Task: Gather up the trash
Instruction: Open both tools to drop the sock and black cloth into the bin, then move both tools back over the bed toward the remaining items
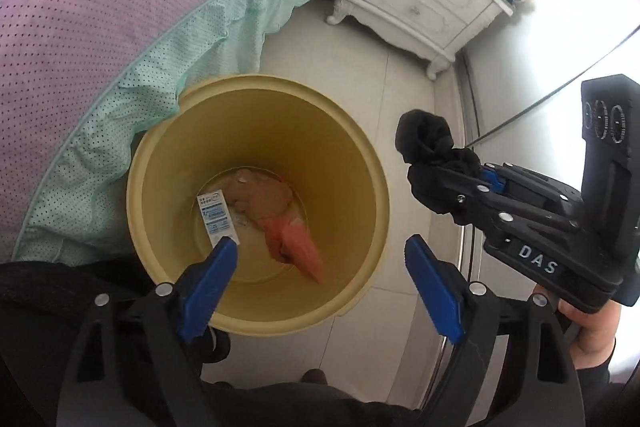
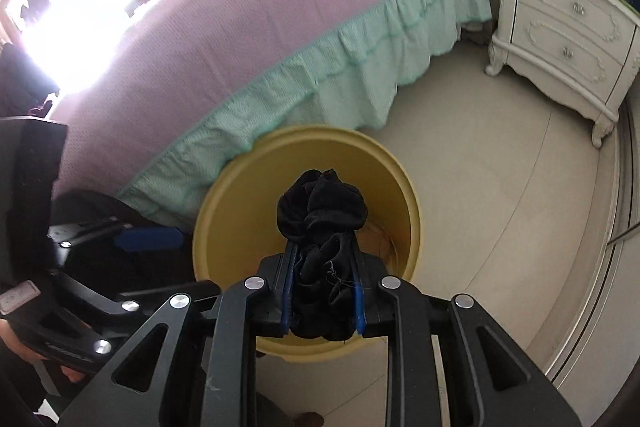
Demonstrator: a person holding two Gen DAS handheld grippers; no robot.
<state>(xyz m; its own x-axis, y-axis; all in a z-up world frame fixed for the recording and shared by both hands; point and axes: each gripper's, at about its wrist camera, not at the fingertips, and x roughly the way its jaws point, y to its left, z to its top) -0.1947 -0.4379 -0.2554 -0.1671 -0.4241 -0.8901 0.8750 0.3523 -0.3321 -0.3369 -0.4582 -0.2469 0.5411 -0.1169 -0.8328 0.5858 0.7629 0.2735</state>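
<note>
A round yellow plastic bin [image 1: 256, 203] stood on the pale tiled floor [image 1: 404, 75] beside the lilac bed with its mint frill [image 1: 120, 39]. Inside lay a white printed carton [image 1: 218, 221] and a pink wrapper [image 1: 298, 247]. The left gripper [image 1: 328, 287] gaped wide above the near rim. To the right, the right gripper [image 1: 452, 187] clamped a crumpled black cloth [image 1: 430, 147].

The black cloth wad [image 2: 320, 211] hides much of the yellow bin's [image 2: 404, 187] floor. Print on the white packet [image 1: 218, 221] is too small to read. The bedspread [image 1: 100, 7] runs off the frame.

Black grippers [image 1: 320, 263], blue pads [image 1: 434, 287] (silver screws, "DAS")
</note>
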